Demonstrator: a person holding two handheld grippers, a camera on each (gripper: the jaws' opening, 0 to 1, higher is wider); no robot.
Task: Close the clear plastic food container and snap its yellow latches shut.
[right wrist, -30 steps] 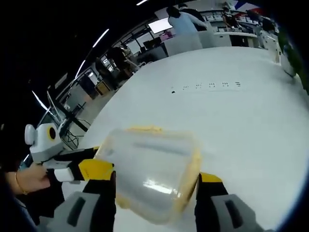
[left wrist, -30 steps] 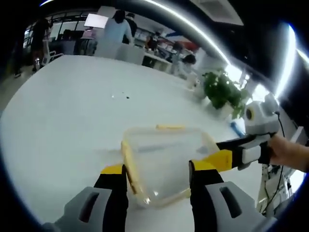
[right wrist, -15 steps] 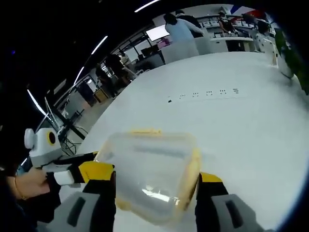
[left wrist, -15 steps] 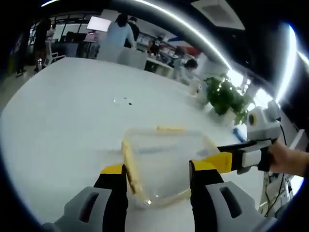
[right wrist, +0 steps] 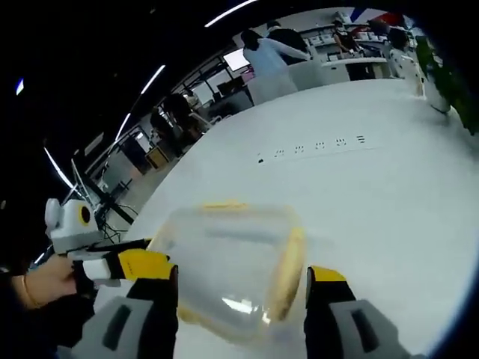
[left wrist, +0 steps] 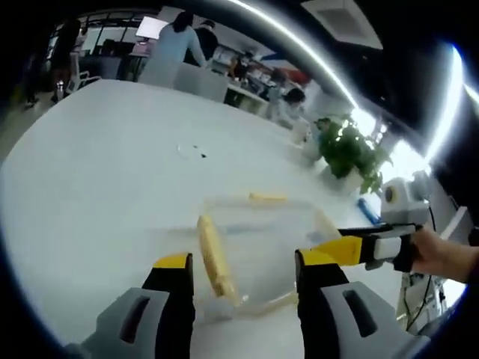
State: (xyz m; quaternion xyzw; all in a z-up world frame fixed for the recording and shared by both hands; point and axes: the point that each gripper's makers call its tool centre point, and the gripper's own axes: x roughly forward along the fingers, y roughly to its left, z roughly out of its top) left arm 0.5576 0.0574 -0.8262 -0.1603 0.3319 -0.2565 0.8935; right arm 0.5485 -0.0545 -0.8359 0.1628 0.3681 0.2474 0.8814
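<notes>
One plant point(left wrist: 346, 147) stands beyond the container point(left wrist: 258, 250).

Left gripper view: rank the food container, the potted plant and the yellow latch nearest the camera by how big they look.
1. Food container, largest.
2. Potted plant, though it sits farther back, so its true size is unsure.
3. Yellow latch, smallest.

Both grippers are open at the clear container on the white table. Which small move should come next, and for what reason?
Probably press the left gripper down on the yellow latch between its fingers. The container sits on the white table with its lid already on. This latch looks raised and angled rather than flat against the wall, so it seems unsnapped. The right gripper faces the opposite side and could steady the box.
</notes>
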